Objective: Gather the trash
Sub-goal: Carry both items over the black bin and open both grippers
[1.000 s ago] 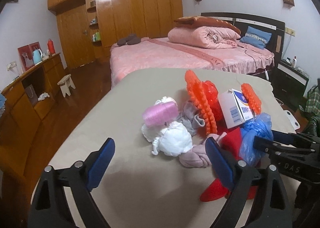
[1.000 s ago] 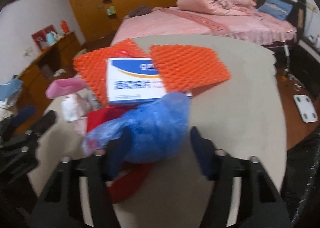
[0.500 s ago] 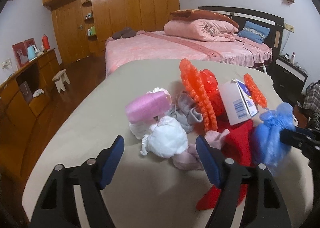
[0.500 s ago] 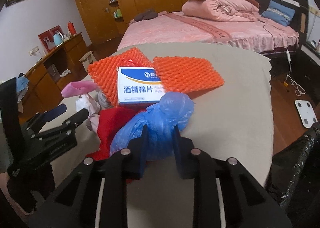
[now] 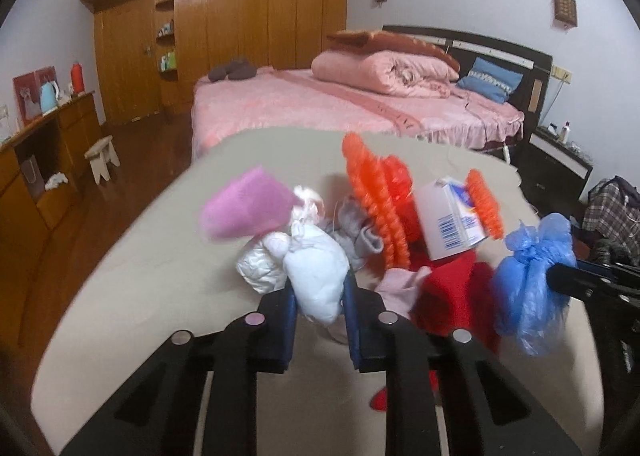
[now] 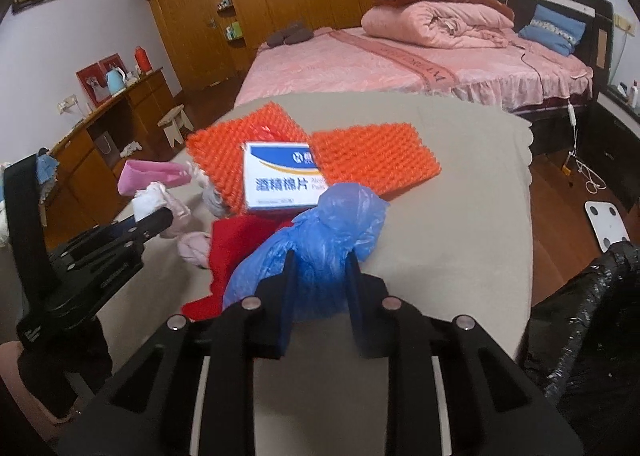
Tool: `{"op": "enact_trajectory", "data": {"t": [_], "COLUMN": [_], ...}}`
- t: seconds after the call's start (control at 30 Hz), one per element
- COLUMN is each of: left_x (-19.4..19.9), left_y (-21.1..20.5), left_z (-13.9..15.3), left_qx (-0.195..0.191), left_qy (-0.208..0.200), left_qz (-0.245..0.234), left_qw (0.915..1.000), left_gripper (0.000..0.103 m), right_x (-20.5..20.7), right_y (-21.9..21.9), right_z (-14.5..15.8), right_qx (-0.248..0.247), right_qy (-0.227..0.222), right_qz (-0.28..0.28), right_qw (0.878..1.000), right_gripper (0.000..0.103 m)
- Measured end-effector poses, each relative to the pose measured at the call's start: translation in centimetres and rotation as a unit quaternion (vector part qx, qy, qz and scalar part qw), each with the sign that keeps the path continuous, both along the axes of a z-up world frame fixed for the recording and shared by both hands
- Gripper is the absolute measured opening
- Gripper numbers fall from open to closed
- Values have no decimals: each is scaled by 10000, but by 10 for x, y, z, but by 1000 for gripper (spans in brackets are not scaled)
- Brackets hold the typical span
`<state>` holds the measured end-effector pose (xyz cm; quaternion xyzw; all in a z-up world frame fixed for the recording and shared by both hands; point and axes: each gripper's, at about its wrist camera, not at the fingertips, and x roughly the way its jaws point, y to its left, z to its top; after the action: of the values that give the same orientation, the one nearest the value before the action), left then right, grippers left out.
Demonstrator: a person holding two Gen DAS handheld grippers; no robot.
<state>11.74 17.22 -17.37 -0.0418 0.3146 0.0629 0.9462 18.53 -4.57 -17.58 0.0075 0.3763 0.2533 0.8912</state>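
Trash lies piled on a beige table (image 5: 152, 296). My left gripper (image 5: 320, 296) has its jaws closing, and the pads press on a white crumpled wad (image 5: 312, 260) at the near side of the pile. My right gripper (image 6: 321, 260) is shut on a blue plastic bag (image 6: 340, 216), which hangs a little above the table at the pile's right. In the left wrist view that blue bag (image 5: 532, 276) bulges from the right gripper's tip. A pink piece (image 5: 244, 212), orange foam netting (image 5: 372, 196), a white box (image 5: 448, 220) and a red cloth (image 5: 452, 288) stay in the pile.
A black trash bag (image 6: 592, 316) stands open just off the table's right edge. A pink bed (image 5: 340, 108) lies beyond the table. A wooden sideboard (image 5: 40, 160) and a small stool (image 5: 102, 156) stand on the left. A white scale (image 6: 608, 224) lies on the floor.
My left jaws went from wide apart to closed on the white wad. My right jaws tightened on the blue bag and lifted it slightly off the pile.
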Motion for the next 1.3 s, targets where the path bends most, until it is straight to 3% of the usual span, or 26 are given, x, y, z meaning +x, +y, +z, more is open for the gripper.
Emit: {"op": "enact_trajectory", "data": {"t": [0.4,0.67,0.83,1.3], "left_x": [-39,-32,-31,-20], "left_y": [-57,-118,-163,-285], "left_z": [64,75,71,64], "left_qx": [1,-129,-211,-513], "left_qy": [-537,-587,-539,-401], "left_qz": [-756,-1486,-2033,-3538], "left_qw": [9957,9871,9774,9330], "left_gripper": [21,21,21,21], "right_x": [-34,-59,-74,-98], "right_y": [-44,-104,-148,-264], "right_z": [50,58,52,17], "right_qx": [307,255,93,-406], "right_qy": [-456,-524,-483,-229], "right_qz": [-250,-825,-1340,-2819], "right_qw": [9982,9949,9898,9583], "right_gripper": [19,19,19,22]}}
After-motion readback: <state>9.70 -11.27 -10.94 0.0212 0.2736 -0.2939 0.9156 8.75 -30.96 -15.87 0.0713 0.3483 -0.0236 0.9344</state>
